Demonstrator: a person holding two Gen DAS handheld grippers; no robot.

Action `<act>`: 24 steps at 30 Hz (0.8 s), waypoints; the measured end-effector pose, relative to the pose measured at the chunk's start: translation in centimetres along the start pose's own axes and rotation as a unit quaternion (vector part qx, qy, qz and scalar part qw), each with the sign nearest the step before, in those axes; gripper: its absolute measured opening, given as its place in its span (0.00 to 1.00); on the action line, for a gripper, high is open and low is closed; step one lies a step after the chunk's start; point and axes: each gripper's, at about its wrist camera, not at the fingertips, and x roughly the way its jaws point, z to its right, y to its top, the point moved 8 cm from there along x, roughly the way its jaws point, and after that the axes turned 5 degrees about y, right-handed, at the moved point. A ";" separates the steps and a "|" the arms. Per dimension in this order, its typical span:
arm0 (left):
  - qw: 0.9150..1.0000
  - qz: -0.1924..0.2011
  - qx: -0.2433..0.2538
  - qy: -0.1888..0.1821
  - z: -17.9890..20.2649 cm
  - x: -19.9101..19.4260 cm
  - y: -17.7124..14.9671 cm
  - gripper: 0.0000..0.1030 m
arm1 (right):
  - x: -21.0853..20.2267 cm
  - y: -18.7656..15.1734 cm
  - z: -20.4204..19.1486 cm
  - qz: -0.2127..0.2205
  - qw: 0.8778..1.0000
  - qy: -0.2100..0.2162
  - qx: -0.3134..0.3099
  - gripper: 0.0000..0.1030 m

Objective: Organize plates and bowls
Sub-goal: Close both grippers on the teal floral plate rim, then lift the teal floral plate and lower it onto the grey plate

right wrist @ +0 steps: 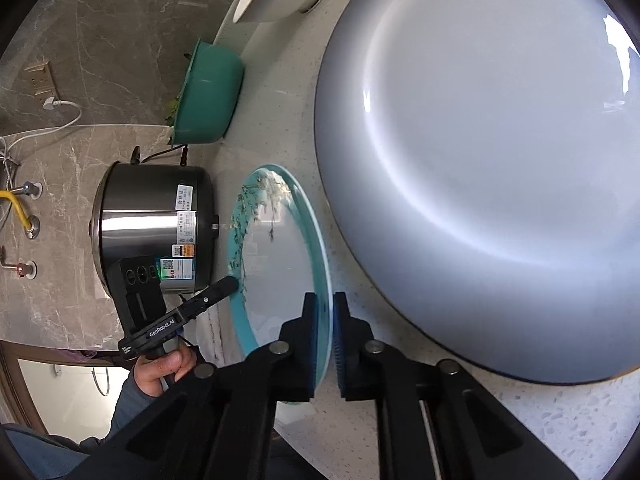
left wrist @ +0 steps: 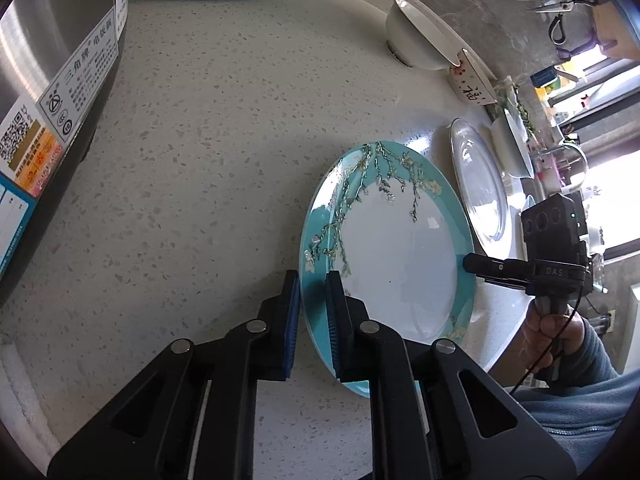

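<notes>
A teal plate with a blossom-branch pattern point(left wrist: 392, 252) lies on the speckled counter point(left wrist: 200, 140); it also shows in the right wrist view point(right wrist: 280, 256). My left gripper point(left wrist: 312, 320) has its blue pads on either side of the plate's near rim, closed on it. My right gripper point(right wrist: 326, 340) is closed on the opposite rim, and shows in the left wrist view point(left wrist: 476, 266). A large grey plate point(right wrist: 480, 152) lies just beside the teal one, also in the left wrist view point(left wrist: 480, 184). White bowls point(left wrist: 420, 36) stand further back.
A steel rice cooker point(left wrist: 52, 100) stands at the left, with a green basin point(right wrist: 208, 96) behind it. A patterned bowl point(left wrist: 472, 84) and more white dishes point(left wrist: 516, 144) sit near the window. Scissors point(left wrist: 560, 4) hang on the wall.
</notes>
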 end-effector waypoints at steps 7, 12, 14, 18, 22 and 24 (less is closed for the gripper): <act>1.000 0.006 -0.013 0.006 0.0 0.0 0.0 0.11 | -0.1 0.1 0.0 0.003 1.000 -0.013 -0.004 0.10; 1.000 0.006 0.003 0.021 0.4 0.0 -0.2 0.11 | -0.1 0.1 0.1 0.004 1.000 -0.018 -0.004 0.10; 1.000 0.005 0.006 0.024 0.7 0.1 -0.3 0.11 | -0.2 0.1 0.1 0.005 1.000 -0.021 -0.005 0.10; 1.000 0.001 0.009 0.022 1.1 0.2 -0.6 0.11 | -0.5 0.2 0.0 0.007 1.000 -0.022 -0.006 0.10; 1.000 0.006 0.007 0.021 1.5 -0.1 -0.5 0.11 | -0.9 0.4 -0.5 0.009 1.000 -0.021 -0.011 0.10; 1.000 0.013 0.008 0.023 2.0 -0.5 -0.3 0.11 | -1.0 0.4 -0.7 0.009 1.000 -0.020 -0.014 0.10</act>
